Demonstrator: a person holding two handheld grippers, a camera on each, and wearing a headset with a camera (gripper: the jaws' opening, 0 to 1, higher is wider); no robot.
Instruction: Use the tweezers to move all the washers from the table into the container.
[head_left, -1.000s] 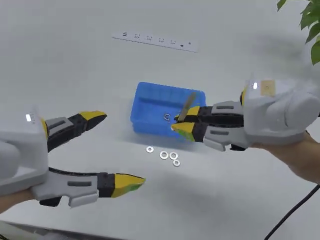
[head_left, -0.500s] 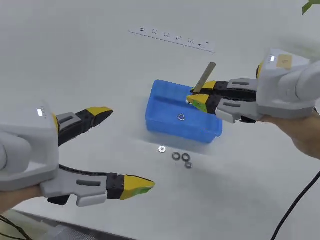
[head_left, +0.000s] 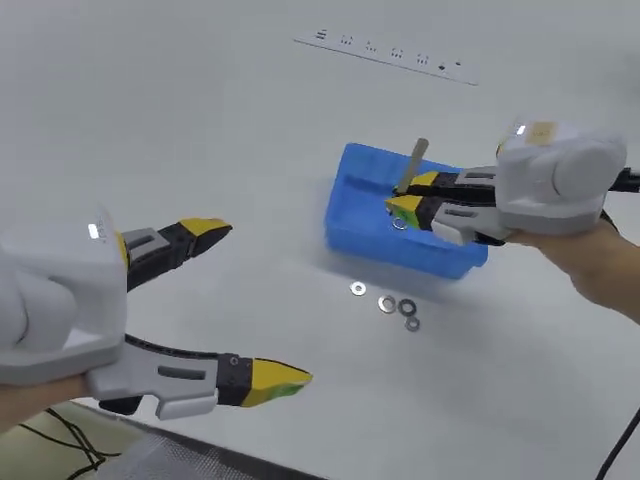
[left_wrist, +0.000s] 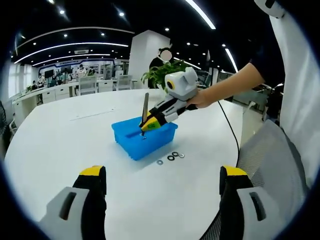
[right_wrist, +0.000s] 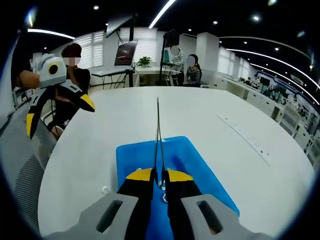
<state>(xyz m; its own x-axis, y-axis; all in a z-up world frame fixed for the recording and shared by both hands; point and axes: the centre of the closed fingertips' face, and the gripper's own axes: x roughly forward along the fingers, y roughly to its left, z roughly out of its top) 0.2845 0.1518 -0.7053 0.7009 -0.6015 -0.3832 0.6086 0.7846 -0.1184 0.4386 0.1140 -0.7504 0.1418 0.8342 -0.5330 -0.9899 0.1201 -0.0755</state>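
Note:
The blue container (head_left: 360, 200) stands mid-table, with one washer (head_left: 400, 224) lying inside it (right_wrist: 164, 198). Several washers (head_left: 387, 304) lie in a loose row on the white table just in front of it (left_wrist: 170, 157). My right gripper (head_left: 405, 207) hovers over the container, shut on the tweezers (head_left: 413, 165), whose thin blades run forward from the jaws (right_wrist: 158, 130) and rise above the container (left_wrist: 145, 105). Nothing shows at the tweezers' tips. My left gripper (head_left: 255, 305) is wide open at the near left, well apart from the washers and holding nothing (left_wrist: 162, 180).
A white power strip (head_left: 390, 55) lies at the far side of the table (right_wrist: 245, 135). A potted plant (left_wrist: 160, 75) stands beyond the table. A black cable (head_left: 618, 450) runs off at the right. People sit in the background.
The head camera has swung, shifting the whole scene right. My right gripper with the tweezers moved from the container's front edge to over its middle, tweezers now more upright. The washers stay put.

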